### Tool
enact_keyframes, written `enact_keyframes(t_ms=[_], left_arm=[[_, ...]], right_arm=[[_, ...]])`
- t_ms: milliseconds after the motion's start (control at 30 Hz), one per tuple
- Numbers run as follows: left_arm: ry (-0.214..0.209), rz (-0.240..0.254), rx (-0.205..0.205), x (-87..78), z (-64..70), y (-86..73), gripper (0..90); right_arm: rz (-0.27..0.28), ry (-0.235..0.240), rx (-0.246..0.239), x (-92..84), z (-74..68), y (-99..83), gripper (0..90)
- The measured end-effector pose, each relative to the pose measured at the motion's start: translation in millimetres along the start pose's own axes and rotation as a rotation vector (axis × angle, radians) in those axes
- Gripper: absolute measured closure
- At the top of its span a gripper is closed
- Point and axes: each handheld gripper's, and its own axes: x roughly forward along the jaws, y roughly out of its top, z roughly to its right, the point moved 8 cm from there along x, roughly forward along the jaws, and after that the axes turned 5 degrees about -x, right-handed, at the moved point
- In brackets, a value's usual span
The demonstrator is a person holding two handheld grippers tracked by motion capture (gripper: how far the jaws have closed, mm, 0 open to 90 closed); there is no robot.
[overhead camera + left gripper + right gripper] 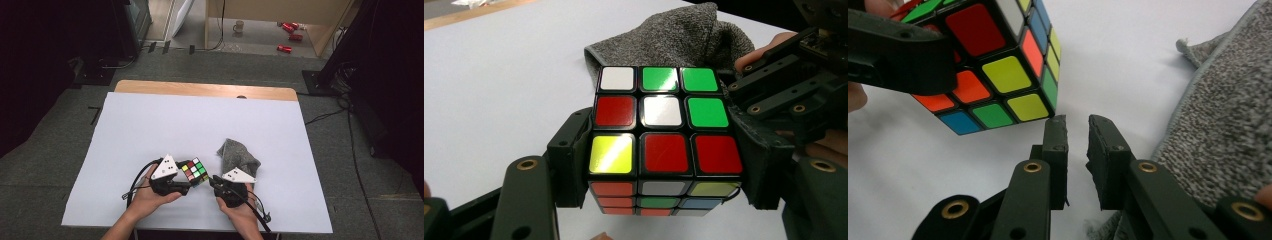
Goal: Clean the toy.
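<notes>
A scrambled Rubik's cube (195, 171) is held just above the white table cover, clamped between the two jaws of my left gripper (192, 180). In the left gripper view the cube (664, 135) shows a face of red, green, white and yellow tiles, with a pad on each side of it. My right gripper (214, 181) sits just right of the cube, its jaws a narrow gap apart with nothing between them (1078, 125). The cube (998, 65) hangs up and to the left of its tips. A crumpled grey cloth (237, 157) lies right behind the right gripper.
The white cover (175, 125) spreads wide to the left and back, with a wooden table edge (200, 89) at the far side. On the floor beyond stand a mug (239, 26) and several red cans (290, 30). Dark stands flank the table.
</notes>
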Motion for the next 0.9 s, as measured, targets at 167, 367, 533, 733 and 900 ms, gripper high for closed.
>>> enact_keyframes(t_ms=[167, 367, 533, 733, 900], left_arm=[[-0.007, -0.067, 0.052, 13.2, 10.6, -15.2, 34.9], [0.027, 0.021, 0.007, -0.5, -0.3, 3.2, 34.9], [0.025, 0.060, -0.017, -7.9, -3.9, 10.0, 34.9], [0.000, 0.053, -0.002, -2.8, 4.7, 8.3, 34.9], [-0.019, 0.054, -0.029, -3.0, 3.7, 7.9, 34.9]], right_arm=[[0.060, 0.002, -0.009, -8.0, -0.8, 9.9, 79.5], [0.029, -0.020, 0.003, -6.4, 6.1, 2.2, 79.6], [0.009, -0.005, -0.022, -0.9, -1.5, -0.6, 79.8], [0.012, 0.001, -0.020, 1.3, -5.1, 0.7, 81.5], [0.026, 0.004, -0.014, -0.5, -4.8, 1.6, 83.3]])
